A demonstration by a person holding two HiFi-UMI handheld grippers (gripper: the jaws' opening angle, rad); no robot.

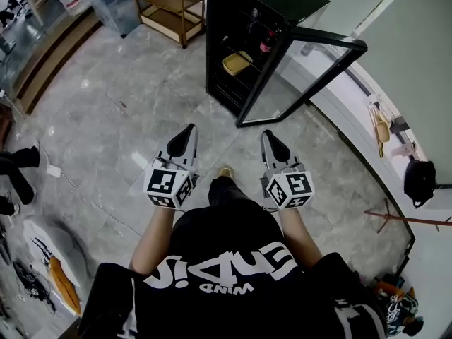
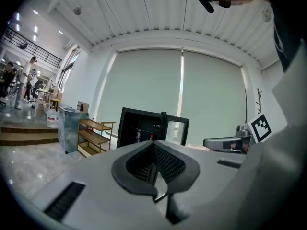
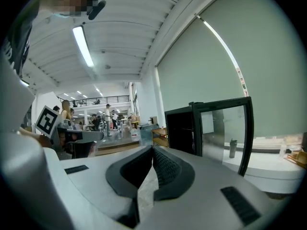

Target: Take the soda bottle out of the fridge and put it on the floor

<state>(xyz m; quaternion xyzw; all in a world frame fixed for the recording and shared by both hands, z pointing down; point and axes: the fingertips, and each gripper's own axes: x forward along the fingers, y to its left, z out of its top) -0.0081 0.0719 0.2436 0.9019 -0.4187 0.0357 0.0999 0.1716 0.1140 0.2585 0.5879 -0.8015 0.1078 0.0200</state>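
Observation:
A black fridge [image 1: 233, 41] stands ahead of me with its glass door [image 1: 304, 76] swung open to the right. Inside, on a shelf, I see a dark soda bottle [image 1: 267, 44] with a red cap, and a yellow dish [image 1: 236, 63] lower down. My left gripper [image 1: 187, 134] and right gripper [image 1: 272, 141] hover side by side over the floor, well short of the fridge, both shut and empty. In the left gripper view the shut left gripper [image 2: 153, 143] points at the fridge [image 2: 139, 126]. In the right gripper view the shut right gripper [image 3: 152, 150] points toward the fridge [image 3: 180, 128] and door [image 3: 223, 128].
A wooden shelf unit [image 1: 166, 6] stands left of the fridge. A white ledge [image 1: 339, 97] runs along the right wall, with a black bag [image 1: 419, 181] on a rack. Steps [image 1: 49, 48] rise at the far left. The floor [image 1: 127, 111] is grey marble tile.

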